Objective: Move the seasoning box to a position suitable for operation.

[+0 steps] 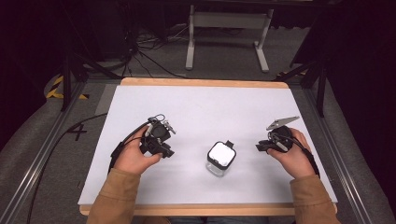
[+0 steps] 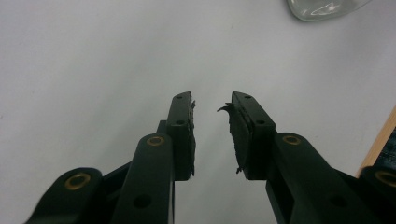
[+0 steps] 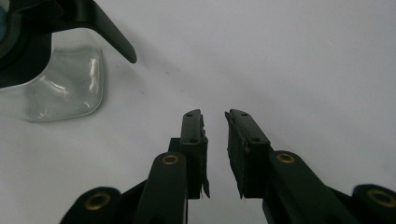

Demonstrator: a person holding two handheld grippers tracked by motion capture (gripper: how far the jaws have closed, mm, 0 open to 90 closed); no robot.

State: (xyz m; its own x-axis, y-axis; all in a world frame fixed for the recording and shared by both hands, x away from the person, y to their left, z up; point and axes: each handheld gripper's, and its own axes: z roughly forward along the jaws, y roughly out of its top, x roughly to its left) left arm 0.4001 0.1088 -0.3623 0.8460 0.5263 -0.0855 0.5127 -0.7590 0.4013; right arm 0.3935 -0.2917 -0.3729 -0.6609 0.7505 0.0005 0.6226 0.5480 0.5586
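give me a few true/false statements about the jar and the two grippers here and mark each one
1. The jar stands on the table between the two grippers. True.
2. The left gripper is shut on the jar. False: its jaws are apart with nothing between them, and the jar lies off to one side.
3. The jar has a white lid. True.
4. The right gripper holds the jar's lid. False: its jaws are empty, and the jar sits apart from it.
5. The jar lies tipped on its side. False: it stands upright, lid up.
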